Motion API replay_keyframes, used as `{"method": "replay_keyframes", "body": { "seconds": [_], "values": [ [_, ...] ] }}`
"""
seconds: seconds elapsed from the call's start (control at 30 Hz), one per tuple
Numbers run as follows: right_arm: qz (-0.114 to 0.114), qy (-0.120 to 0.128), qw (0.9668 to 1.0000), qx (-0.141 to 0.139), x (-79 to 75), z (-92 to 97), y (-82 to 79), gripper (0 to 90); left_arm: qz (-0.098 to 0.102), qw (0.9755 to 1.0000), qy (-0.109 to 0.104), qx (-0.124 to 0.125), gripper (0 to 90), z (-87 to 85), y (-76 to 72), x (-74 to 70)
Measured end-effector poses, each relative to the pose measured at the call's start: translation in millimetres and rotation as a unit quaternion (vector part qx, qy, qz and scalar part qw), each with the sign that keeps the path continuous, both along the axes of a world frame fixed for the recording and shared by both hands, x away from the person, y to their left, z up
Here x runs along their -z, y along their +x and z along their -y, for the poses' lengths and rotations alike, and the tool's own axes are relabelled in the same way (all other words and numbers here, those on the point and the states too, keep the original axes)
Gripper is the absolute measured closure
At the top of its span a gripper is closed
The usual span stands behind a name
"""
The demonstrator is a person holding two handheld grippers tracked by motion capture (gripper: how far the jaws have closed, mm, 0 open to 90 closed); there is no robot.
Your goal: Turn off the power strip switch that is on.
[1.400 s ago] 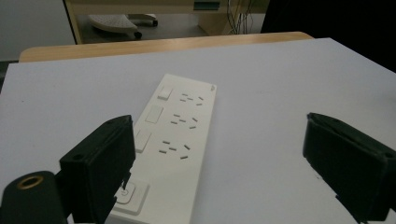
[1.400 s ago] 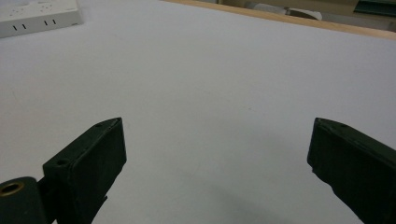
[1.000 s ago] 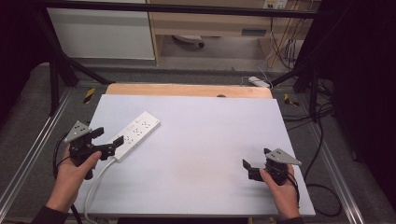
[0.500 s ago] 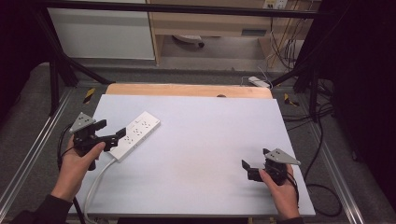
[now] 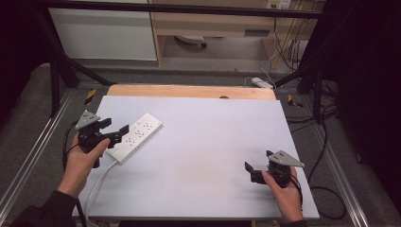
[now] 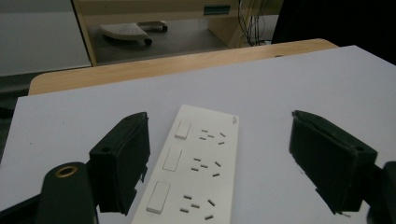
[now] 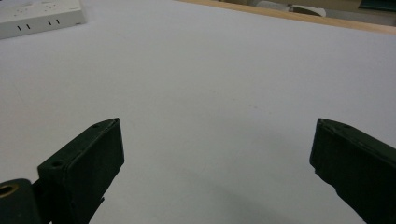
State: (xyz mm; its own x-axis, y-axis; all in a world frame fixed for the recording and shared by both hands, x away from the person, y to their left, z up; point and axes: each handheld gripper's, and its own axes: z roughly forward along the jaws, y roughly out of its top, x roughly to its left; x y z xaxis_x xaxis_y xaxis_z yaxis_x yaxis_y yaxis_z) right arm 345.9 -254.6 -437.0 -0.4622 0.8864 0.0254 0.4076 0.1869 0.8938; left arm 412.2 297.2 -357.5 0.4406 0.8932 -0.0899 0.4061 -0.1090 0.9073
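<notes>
A white power strip lies flat and at a slant near the left edge of the pale grey table top, its white cable running off its near end toward the table's front edge. In the left gripper view the power strip shows three rocker switches in a row beside three sets of socket slots, and it sits on the table between the two black jaws, which stand wide apart and do not touch it.

The left gripper is held in the person's left hand just beside the strip's near-left end, released, jaws pointing across the strip. Against the frame from half a second ago, this gripper sits slightly farther forward along the strip's left side, and against the one from a second ago it has clearly moved up from nearer the table's front edge. The strip itself lies where it lay in both earlier frames.

The right gripper is in the person's right hand near the front right corner of the table, well apart from the strip, and has not shifted from its earlier spot. In the right gripper view its jaws are spread wide over bare table, holding nothing, with a corner of the power strip far off at the upper left.

A strip of bare wood shows along the table's far edge.
</notes>
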Motion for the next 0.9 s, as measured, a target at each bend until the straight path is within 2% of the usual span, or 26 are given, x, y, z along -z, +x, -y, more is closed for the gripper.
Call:
{"method": "replay_keyframes", "body": {
  "seconds": [0.07, 0.17, 0.2, 0.23, 0.5, 0.63, 0.8, 0.9],
  "values": [
    [0.000, 0.001, 1.0000, 0.000, 0.0, -0.1, 0.1, 3.4, 0.000, 1.0000, -0.001, -0.002, 22.7, 0.0, 2.4, -0.3],
    [-0.001, 0.001, 1.0000, 0.000, -0.1, -0.5, -0.1, 3.3, 0.000, 1.0000, 0.001, -0.001, 31.2, 0.1, 5.9, -0.8],
    [-0.001, 0.001, 1.0000, 0.000, -0.1, -0.5, -0.1, 3.3, 0.004, 1.0000, 0.002, -0.001, 31.2, 0.4, 7.1, -0.8],
    [0.000, 0.000, 1.0000, 0.000, 0.0, -0.4, 0.1, 3.3, 0.005, 1.0000, 0.003, -0.001, 37.8, 0.7, 8.2, -0.9],
    [0.001, -0.001, 1.0000, 0.000, -0.2, -0.3, 0.0, 3.3, 0.003, 0.9999, 0.011, 0.003, 48.2, 4.5, 18.4, 1.5],
    [0.002, 0.002, 1.0000, 0.000, -0.8, -0.3, -0.2, 3.3, 0.014, 0.9998, 0.012, -0.003, 56.4, 5.7, 21.8, 1.5],
    [0.002, 0.001, 1.0000, -0.001, -0.7, -0.7, -0.3, 3.3, 0.018, 0.9998, 0.010, -0.004, 64.4, 6.5, 25.6, 2.1],
    [0.000, 0.001, 1.0000, -0.002, -0.7, -1.1, -0.5, 3.3, 0.018, 0.9997, 0.017, -0.001, 68.2, 6.6, 28.3, 4.3]
  ]
}}
